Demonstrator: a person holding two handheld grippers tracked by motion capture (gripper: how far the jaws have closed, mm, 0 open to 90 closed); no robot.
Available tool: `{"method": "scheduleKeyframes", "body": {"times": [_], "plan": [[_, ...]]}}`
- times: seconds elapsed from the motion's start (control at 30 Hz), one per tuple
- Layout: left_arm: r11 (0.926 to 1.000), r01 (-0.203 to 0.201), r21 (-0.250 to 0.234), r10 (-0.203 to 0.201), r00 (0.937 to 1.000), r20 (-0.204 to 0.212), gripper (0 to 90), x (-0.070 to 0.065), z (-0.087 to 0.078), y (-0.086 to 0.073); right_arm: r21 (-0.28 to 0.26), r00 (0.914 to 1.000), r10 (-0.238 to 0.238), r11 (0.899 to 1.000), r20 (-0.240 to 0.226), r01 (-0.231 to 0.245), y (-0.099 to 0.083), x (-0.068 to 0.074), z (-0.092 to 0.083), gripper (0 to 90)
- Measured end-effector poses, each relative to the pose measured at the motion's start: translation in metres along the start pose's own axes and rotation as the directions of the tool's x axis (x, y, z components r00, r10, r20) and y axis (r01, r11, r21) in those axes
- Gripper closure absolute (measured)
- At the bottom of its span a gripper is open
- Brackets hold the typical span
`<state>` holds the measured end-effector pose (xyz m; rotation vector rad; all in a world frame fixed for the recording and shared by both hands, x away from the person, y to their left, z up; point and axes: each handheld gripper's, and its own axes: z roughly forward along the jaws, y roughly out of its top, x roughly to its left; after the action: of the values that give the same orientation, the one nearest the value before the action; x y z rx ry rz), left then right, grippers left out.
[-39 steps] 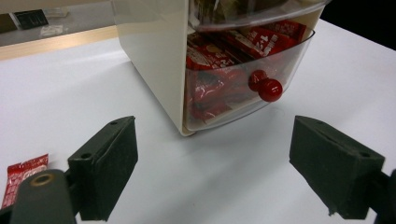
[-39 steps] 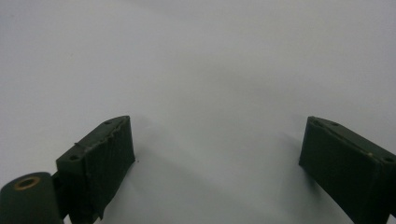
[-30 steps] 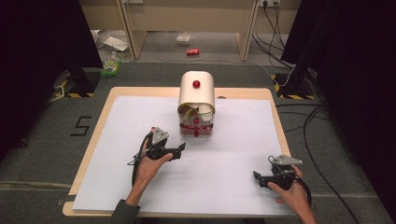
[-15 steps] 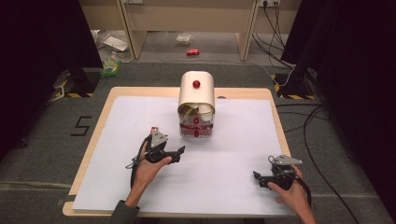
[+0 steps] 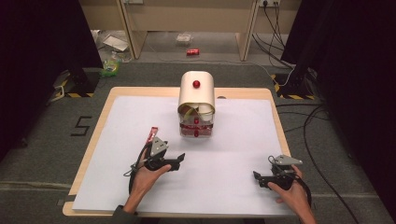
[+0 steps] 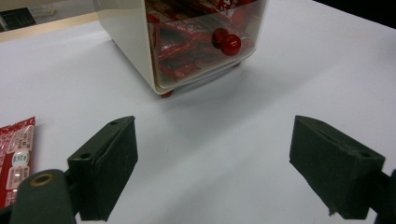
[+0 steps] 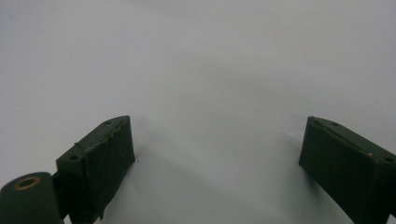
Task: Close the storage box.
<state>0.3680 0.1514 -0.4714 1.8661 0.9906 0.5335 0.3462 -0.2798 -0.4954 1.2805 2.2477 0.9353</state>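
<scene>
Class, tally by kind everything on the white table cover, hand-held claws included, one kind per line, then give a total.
Cream storage box with red knobs: 1
Loose red packet lying on the cover: 1
Claws, the left claw and the right claw, both open: 2
Total: 4
Packets inside the box's clear drawer overlap too much to count.

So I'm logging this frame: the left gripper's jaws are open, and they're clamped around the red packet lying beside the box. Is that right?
Not quite. The left gripper has its jaws open, but they hold nothing: the left gripper view shows the red packet lying flat on the white sheet outside the jaws. The box sits ahead of them.
</scene>
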Motion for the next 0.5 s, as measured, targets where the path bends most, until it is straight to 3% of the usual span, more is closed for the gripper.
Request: {"method": "scheduleKeyframes", "body": {"times": [0.5], "plan": [[0.9996,0.018,0.022,-0.018,0.9998,-0.004,15.1,0.005,-0.023,-0.02,0.0,1.0,0.0,1.0,0.0,0.0,0.0,0.0,0.0,10.2]]}}
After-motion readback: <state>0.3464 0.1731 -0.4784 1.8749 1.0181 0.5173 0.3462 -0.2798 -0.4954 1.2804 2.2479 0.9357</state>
